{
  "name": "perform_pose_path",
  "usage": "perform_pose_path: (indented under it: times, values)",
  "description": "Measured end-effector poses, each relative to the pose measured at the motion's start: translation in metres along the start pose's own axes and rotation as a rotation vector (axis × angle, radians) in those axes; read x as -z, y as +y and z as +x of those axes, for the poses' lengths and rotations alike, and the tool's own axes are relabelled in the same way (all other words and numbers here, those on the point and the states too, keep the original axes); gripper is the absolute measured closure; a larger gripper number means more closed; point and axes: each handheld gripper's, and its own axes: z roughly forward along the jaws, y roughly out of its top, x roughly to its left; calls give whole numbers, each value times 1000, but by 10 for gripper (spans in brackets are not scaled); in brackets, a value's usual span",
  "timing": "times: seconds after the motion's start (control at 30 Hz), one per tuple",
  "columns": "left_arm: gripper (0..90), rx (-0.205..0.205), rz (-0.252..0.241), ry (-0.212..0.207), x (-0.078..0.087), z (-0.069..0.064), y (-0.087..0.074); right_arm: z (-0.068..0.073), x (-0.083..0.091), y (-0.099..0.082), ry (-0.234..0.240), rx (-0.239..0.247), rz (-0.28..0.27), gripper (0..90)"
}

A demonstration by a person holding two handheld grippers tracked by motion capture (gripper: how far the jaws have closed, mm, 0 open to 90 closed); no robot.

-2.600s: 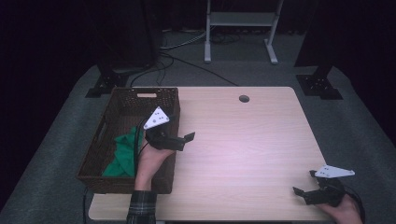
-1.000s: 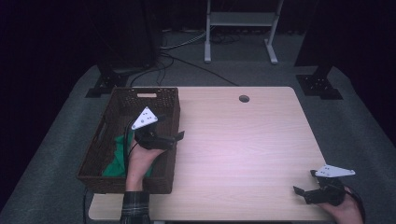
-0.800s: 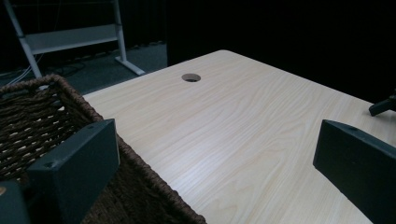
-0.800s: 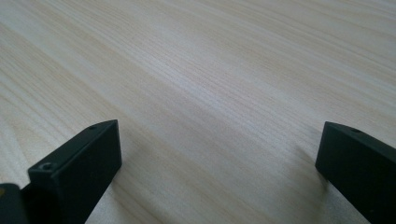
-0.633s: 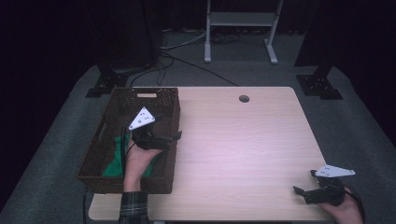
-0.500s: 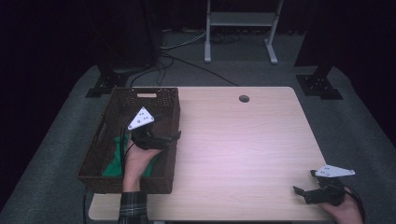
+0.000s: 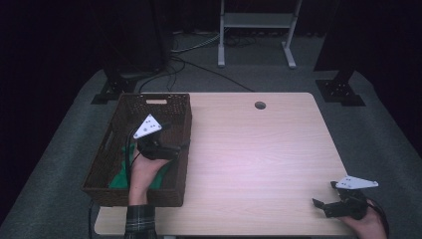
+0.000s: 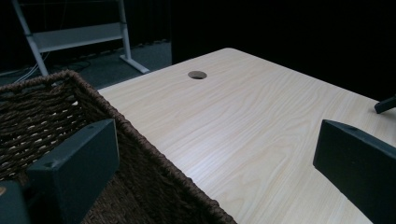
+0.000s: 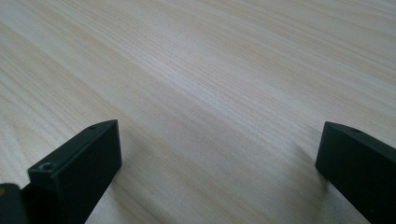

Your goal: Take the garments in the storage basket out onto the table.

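We look along our left gripper (image 8: pixel 219 168), its two black jaws rising from the bottom at seven and four o'clock, set wide apart with nothing between them. The left jaw stands over the woven brown wicker basket (image 8: pixel 135 154), whose braided rim runs from ten o'clock down to six. Beyond the rim lies the pale wooden table (image 8: pixel 243 121), with a round cable hole (image 8: pixel 197 74) at twelve o'clock. At eleven o'clock a grey metal stand (image 8: pixel 79 35) sits on the dark floor. At three o'clock a small dark tip (image 8: pixel 385 104) pokes in, possibly part of the other gripper.
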Motion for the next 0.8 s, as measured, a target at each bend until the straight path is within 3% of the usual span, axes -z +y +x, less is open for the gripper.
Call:
perform_pose_path:
  times: [0.8]
  values:
    - [0, 6, 0, 36, 15, 10, -5, 0, 0, 0, 0, 0, 0, 0]
